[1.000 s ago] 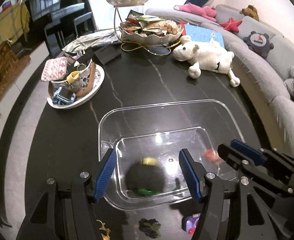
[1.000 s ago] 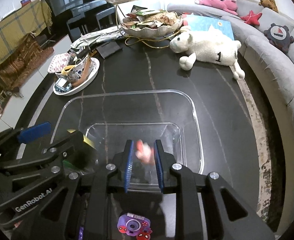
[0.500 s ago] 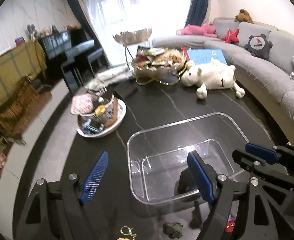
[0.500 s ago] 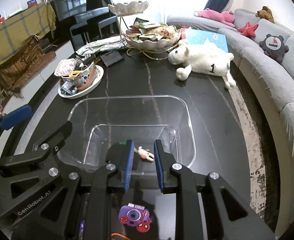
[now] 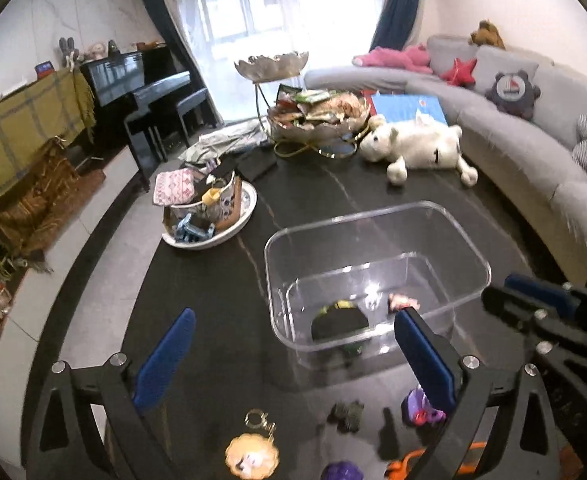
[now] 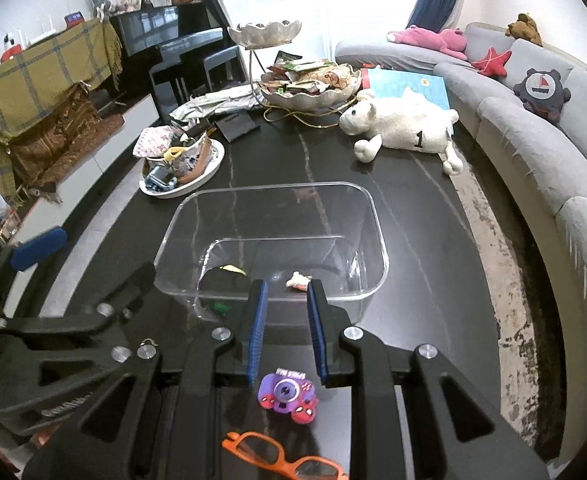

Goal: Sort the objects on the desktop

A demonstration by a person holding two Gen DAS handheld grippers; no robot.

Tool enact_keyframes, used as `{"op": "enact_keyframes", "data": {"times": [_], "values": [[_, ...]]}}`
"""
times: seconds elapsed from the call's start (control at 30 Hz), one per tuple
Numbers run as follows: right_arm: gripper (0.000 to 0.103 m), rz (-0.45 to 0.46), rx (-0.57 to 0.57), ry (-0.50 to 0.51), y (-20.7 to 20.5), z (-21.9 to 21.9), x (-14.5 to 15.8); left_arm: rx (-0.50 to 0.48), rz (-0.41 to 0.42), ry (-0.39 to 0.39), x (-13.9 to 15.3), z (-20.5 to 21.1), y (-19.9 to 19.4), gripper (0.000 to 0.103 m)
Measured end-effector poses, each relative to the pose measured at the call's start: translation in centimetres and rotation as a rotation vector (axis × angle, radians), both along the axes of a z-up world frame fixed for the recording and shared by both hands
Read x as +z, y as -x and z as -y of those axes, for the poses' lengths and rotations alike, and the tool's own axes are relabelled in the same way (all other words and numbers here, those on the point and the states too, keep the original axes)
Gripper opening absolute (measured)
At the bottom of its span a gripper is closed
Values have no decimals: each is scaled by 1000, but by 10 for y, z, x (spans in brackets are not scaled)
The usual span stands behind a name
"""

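Observation:
A clear plastic bin (image 5: 373,210) (image 6: 277,188) stands mid-table, holding a black round object (image 5: 339,322) (image 6: 225,278) and a small pink figure (image 5: 401,300) (image 6: 299,280). My left gripper (image 5: 293,320) hovers above the bin's near side; its jaws are opening wide and nothing is between them. My right gripper (image 6: 286,285) is beside it, jaws a narrow gap apart and empty. Below them, on the near table, lie a purple toy camera (image 6: 289,394) (image 5: 419,408), orange glasses (image 6: 281,454), a round keychain (image 5: 251,450) and a small dark green piece (image 5: 347,414).
A white plate (image 5: 213,216) piled with a cup and oddments sits left of the bin. Behind it are a plush sheep (image 5: 417,146) and a tiered snack stand (image 5: 317,120). A grey sofa (image 5: 533,152) curves along the right; the table edge runs down the left.
Both grippers have pulled back and up from the bin. The left jaws have spread much wider, leaving the black object in the bin. The pink figure now lies on the bin floor.

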State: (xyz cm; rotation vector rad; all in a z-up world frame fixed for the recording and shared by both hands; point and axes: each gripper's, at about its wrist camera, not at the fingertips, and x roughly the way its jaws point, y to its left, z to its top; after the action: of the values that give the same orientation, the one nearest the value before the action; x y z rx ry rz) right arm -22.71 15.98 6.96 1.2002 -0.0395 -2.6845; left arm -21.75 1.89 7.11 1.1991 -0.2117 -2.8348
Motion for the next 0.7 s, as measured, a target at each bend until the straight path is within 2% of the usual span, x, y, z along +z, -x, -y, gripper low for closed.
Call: {"op": "enact_keyframes", "data": {"times": [0.17,0.3,0.37,0.43,0.5,0.7], "values": [[18,-4,-8,5,-20,-1,0,2,2,15,1,-2,-23,98],[20,-7,-9,19,-35,-3,1,11,9,-37,3,4,-36,98],[27,-16,-12,13,-43,-3,3,26,0,-64,5,9,-43,97],[47,-27,-31,7,-48,-6,4,47,-14,-70,7,13,-50,97],[54,-32,-37,13,-54,-8,5,62,-24,-76,9,16,-56,97],[57,-37,-22,-8,-70,-1,4,99,-23,-64,7,21,-74,97]]}}
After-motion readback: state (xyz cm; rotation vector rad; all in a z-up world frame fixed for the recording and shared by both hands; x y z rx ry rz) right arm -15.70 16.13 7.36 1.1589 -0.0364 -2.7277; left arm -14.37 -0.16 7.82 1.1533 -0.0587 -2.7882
